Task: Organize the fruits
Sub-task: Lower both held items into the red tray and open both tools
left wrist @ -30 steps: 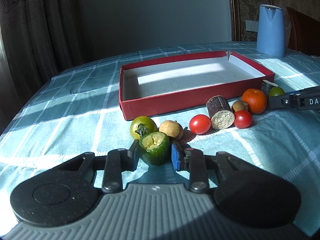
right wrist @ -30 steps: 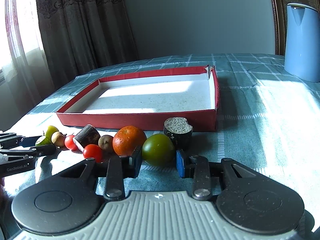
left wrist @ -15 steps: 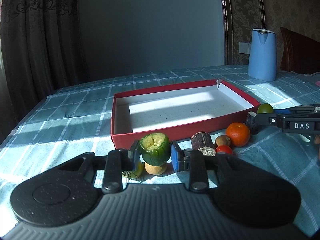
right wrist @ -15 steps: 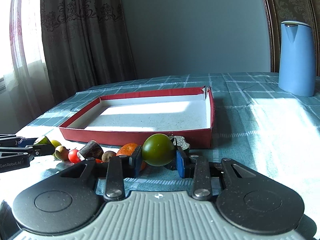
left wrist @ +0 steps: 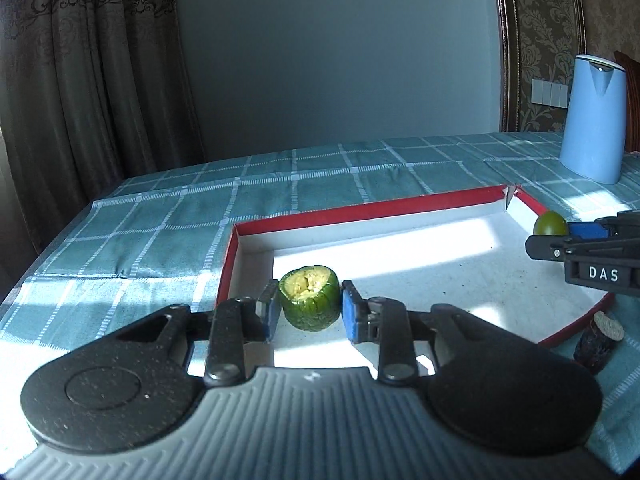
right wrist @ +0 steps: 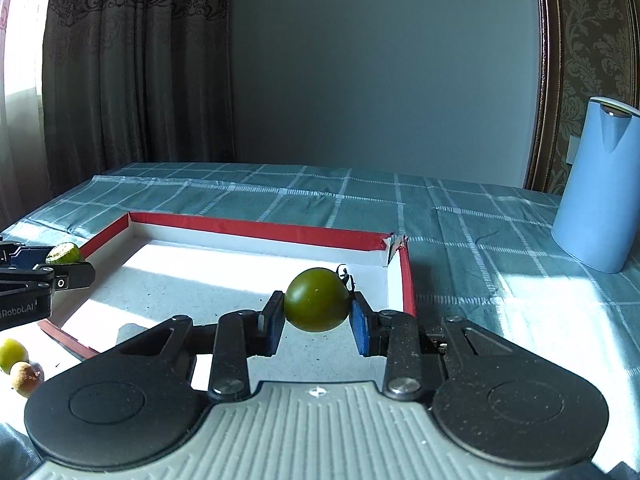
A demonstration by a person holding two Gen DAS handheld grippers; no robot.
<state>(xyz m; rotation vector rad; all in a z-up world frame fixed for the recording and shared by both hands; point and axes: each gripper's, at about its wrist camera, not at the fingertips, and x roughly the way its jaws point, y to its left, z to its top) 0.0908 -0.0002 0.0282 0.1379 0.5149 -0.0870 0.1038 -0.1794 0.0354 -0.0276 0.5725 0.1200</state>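
1. At the far left of the right wrist view, a yellow-green fruit (right wrist: 13,354) and a brown round fruit (right wrist: 27,376) lie touching on the surface outside the tray's near corner.
2. The left gripper (left wrist: 309,312) has its jaws closed on a cut green fruit (left wrist: 309,303), cut face up and showing yellow flesh. It hangs over the near left corner of the red tray (left wrist: 360,210), above the white floor; whether it touches the floor cannot be told.
3. The tray lies on a surface covered by a teal checked tablecloth (left wrist: 160,232), with sunlight crossing its floor.
4. The right gripper (right wrist: 318,316) has its jaws clamped on a dark green tomato (right wrist: 317,305), stem pointing right, held above the right part of the tray near its torn far corner.
5. In the left wrist view, a dark stubby piece with a pale cut end (left wrist: 598,340) lies on the cloth just outside the tray's near right edge.
6. A light blue kettle (right wrist: 600,188) stands at the far right, well apart from the tray.
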